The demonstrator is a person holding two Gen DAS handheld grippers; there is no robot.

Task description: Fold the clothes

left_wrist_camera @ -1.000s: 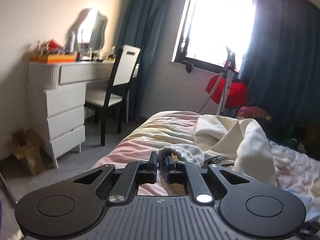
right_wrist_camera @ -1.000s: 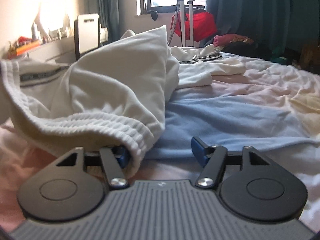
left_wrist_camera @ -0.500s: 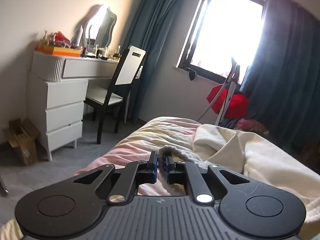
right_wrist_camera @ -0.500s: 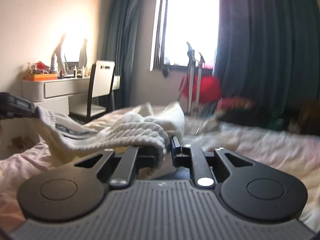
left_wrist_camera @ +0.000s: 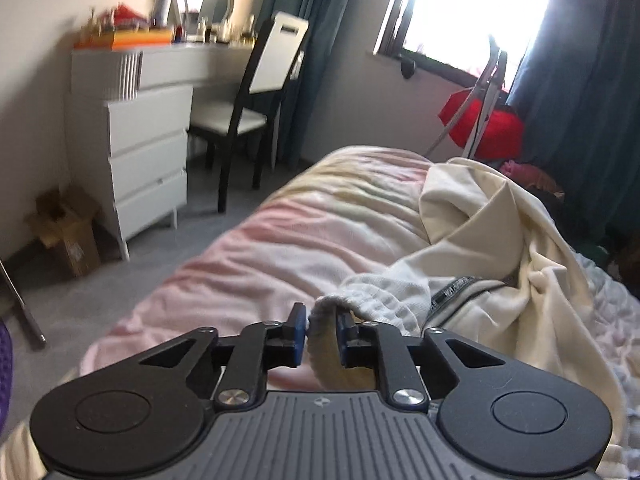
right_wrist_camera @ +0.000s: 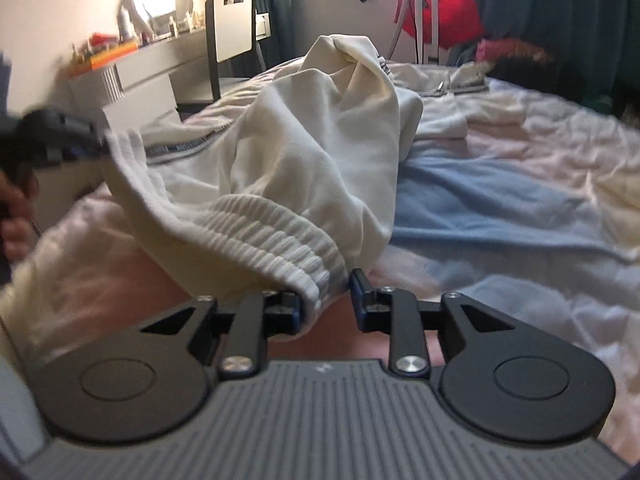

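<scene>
Sweatshirt [right_wrist_camera: 304,160] ribbed hem (cream) pinched in left gripper [left_wrist_camera: 321,334], right gripper [right_wrist_camera: 325,304] fingers parted around it

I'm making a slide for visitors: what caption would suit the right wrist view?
Right gripper at the ribbed hem of a cream sweatshirt on the bed, left gripper holding its far end.

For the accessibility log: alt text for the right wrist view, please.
The right tongs, jaws parted, have the ribbed hem of a cream sweatshirt between them on a pink and blue bedspread. At far left, the left tongs pinch the same hem.
</scene>
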